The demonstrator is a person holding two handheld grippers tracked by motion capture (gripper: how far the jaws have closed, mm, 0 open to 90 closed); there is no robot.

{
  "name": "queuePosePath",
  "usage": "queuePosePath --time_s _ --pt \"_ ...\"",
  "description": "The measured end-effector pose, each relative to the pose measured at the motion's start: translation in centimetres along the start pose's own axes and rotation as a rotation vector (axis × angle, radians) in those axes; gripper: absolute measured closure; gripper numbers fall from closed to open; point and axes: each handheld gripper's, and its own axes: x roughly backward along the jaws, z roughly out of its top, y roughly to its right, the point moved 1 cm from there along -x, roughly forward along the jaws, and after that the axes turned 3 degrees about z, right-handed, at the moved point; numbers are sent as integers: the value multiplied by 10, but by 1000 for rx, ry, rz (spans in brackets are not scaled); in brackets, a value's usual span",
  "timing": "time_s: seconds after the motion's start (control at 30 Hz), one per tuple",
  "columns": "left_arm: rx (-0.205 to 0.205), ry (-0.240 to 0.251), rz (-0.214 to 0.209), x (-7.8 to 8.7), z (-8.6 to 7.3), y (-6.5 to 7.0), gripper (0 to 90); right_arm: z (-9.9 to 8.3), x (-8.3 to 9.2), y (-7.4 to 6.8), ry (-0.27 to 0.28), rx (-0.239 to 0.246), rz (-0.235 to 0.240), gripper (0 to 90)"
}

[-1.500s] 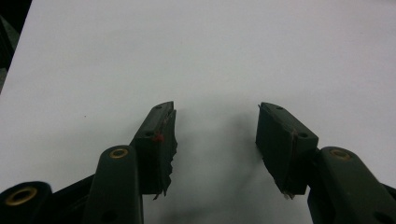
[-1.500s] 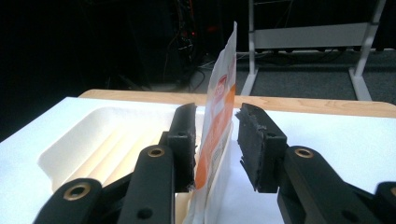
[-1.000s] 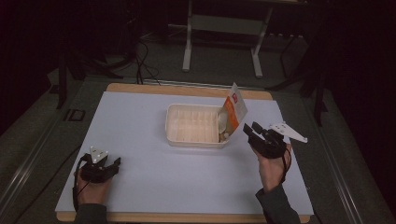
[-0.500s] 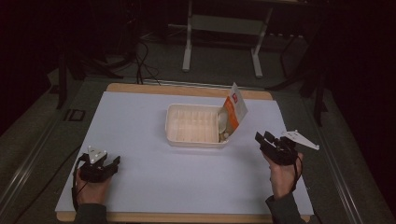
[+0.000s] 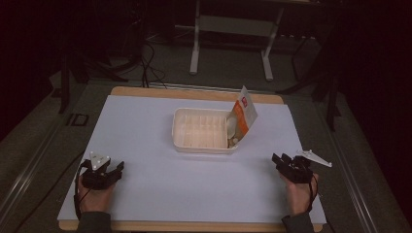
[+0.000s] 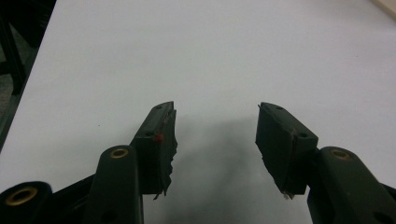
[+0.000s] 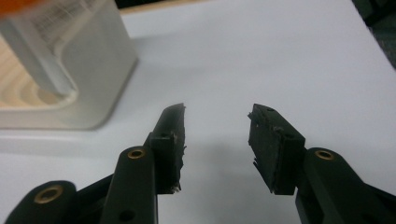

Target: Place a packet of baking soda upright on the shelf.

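Observation:
A white plastic tray (image 5: 187,144) sits mid-table on the white sheet, with an orange-and-white packet (image 5: 241,116) standing tilted in its right end. In the right gripper view the tray's corner (image 7: 100,79) and the packet (image 7: 51,28) show at upper left. My left gripper (image 5: 118,168) rests at the near left of the table, open, nothing between its jaws (image 6: 215,126). My right gripper (image 5: 278,159) lies at the near right, open and empty (image 7: 215,122), a short way in front of and to the right of the tray.
The white sheet (image 5: 160,194) covers a wooden tabletop whose edge (image 5: 194,226) runs along the front. Metal stand legs (image 5: 194,58) and cables lie on the dark floor beyond the table.
My right gripper has drawn back from beside the tray toward the near right edge and lowered to the table. The left gripper has stayed put.

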Motion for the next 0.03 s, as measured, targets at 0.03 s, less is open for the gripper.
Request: queuePosePath --time_s 0.03 --pt "0 0 0 0 0 0 471 -2 -1 2 -10 -3 -7 545"
